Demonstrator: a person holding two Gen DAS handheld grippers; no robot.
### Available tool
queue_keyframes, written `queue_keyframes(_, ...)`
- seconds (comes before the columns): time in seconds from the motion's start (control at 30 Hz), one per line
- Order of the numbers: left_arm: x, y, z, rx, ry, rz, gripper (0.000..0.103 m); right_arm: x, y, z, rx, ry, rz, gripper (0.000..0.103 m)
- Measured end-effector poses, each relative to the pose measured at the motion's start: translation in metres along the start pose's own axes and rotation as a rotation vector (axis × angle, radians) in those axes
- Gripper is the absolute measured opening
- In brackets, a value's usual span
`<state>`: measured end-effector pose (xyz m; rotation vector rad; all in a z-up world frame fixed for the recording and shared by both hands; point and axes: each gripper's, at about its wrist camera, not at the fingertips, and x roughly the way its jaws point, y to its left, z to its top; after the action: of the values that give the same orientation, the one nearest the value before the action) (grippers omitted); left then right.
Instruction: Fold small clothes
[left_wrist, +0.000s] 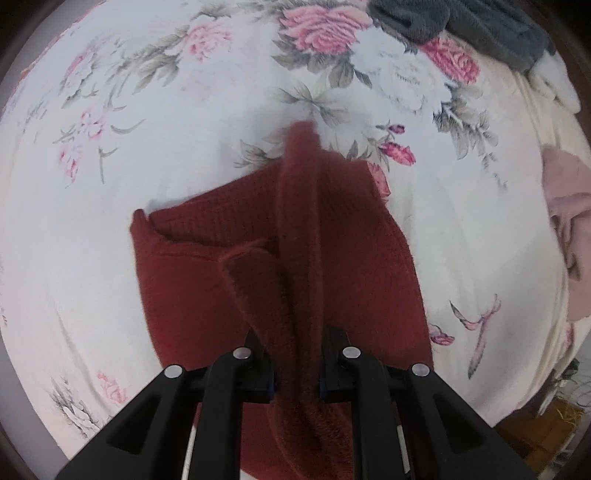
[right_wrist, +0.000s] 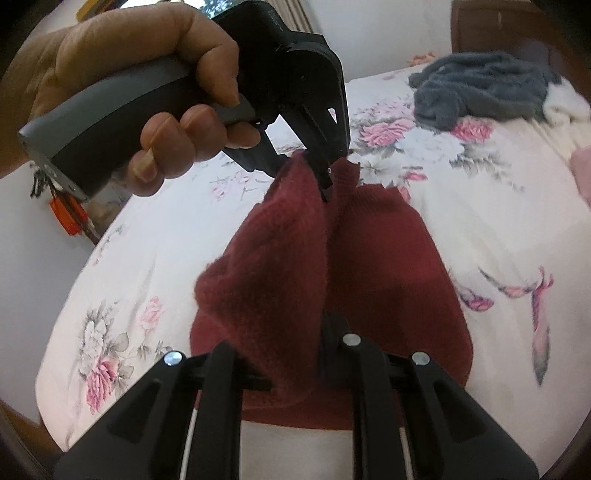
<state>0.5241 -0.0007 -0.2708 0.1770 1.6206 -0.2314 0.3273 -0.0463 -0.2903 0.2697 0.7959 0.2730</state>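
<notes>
Both grippers (left_wrist: 297, 365) (right_wrist: 297, 354) pinch the red garment (left_wrist: 354, 236), lifting its edge above the bedsheet (left_wrist: 110, 206).

The red knit garment (left_wrist: 229, 266) hides both hand-held grippers' fingertips; the pink cloth (left_wrist: 565, 236) is cut off.
</notes>
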Motion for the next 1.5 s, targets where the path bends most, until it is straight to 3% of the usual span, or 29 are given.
queue_keyframes(0.23,0.027,-0.033,0.009,0.032,0.031,0.079,0.016,0.003,-0.032,-0.014,0.101,-0.018,0.086,0.014)
queue_keyframes(0.53,0.046,-0.054,0.011,0.023,0.047,0.147,0.018,0.009,-0.06,-0.022,0.207,0.023,0.189,0.014)
queue_keyframes(0.73,0.042,-0.061,0.013,0.004,0.019,0.14,0.03,0.009,-0.079,-0.024,0.294,0.072,0.28,0.015)
queue_keyframes(0.87,0.03,-0.063,0.015,-0.021,-0.055,0.077,0.043,0.013,-0.094,-0.03,0.357,0.126,0.361,0.017)
queue_keyframes(1.07,0.009,-0.056,0.011,-0.017,-0.184,-0.012,0.045,0.019,-0.108,-0.032,0.44,0.169,0.439,0.021)
queue_keyframes(1.23,-0.009,-0.038,0.0,-0.016,-0.263,-0.097,0.051,0.018,-0.114,-0.031,0.493,0.18,0.495,0.033)
queue_keyframes(1.3,-0.012,-0.029,-0.004,-0.015,-0.273,-0.131,0.053,0.015,-0.119,-0.03,0.522,0.174,0.509,0.05)
queue_keyframes(1.33,-0.013,-0.023,-0.01,-0.019,-0.277,-0.158,0.054,0.013,-0.121,-0.03,0.532,0.17,0.514,0.053)
queue_keyframes(1.5,-0.01,0.003,-0.045,-0.033,-0.268,-0.273,0.054,0.009,-0.135,-0.033,0.6,0.159,0.56,0.055)
